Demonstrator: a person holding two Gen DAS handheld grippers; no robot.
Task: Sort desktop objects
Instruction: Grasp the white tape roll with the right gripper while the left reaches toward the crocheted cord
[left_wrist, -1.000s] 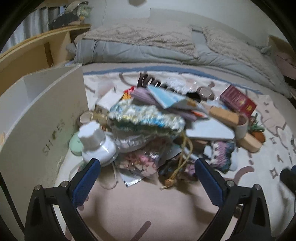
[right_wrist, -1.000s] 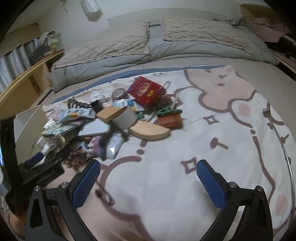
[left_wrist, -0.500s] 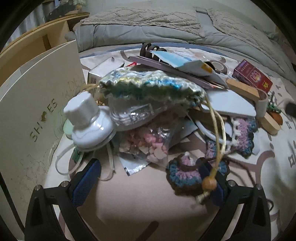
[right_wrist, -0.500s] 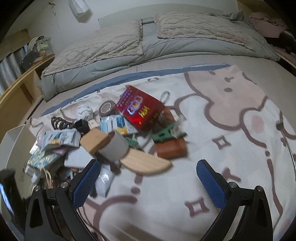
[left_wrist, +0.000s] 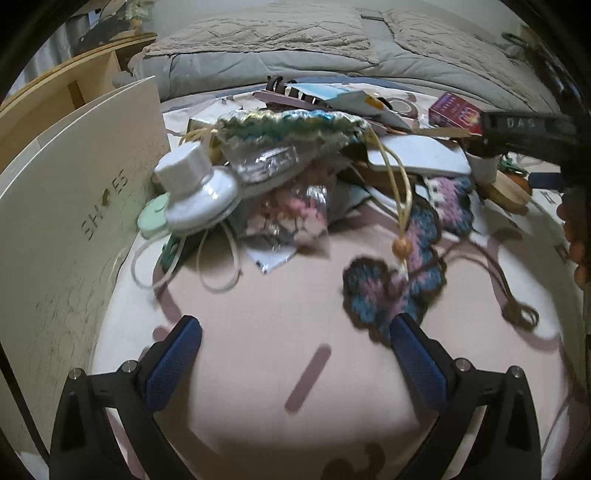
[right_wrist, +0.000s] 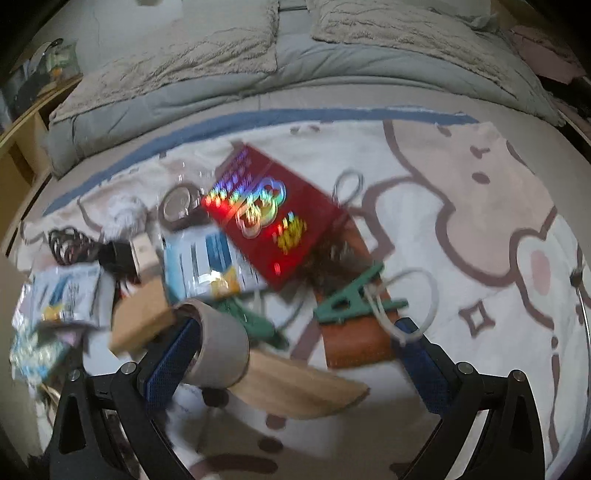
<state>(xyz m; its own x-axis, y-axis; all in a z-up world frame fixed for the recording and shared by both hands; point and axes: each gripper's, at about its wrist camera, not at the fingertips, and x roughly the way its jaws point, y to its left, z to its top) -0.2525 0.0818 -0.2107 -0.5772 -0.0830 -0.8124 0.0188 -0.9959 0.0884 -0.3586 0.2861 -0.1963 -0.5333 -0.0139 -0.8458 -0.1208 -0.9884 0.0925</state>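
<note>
A pile of small objects lies on a patterned blanket on a bed. In the left wrist view my left gripper (left_wrist: 295, 354) is open and empty, low before a white bottle (left_wrist: 197, 194), a bag of pink pieces (left_wrist: 291, 218) and a crocheted pouch (left_wrist: 399, 280). In the right wrist view my right gripper (right_wrist: 299, 354) is open and empty over a grey tape roll (right_wrist: 221, 343), a wooden piece (right_wrist: 299, 387), a green clip (right_wrist: 354, 299) on a brown wallet (right_wrist: 354, 339), and a red box (right_wrist: 266, 214).
A white shoe box (left_wrist: 74, 206) stands upright at the left of the pile. A wooden shelf (left_wrist: 55, 96) is behind it. Grey bedding (right_wrist: 295, 51) lies at the back. The right gripper's body (left_wrist: 532, 133) shows at the right of the left wrist view.
Both grippers have moved forward and lower towards the pile. The right gripper has come over the tape roll, clip and wallet. Both stay open.
</note>
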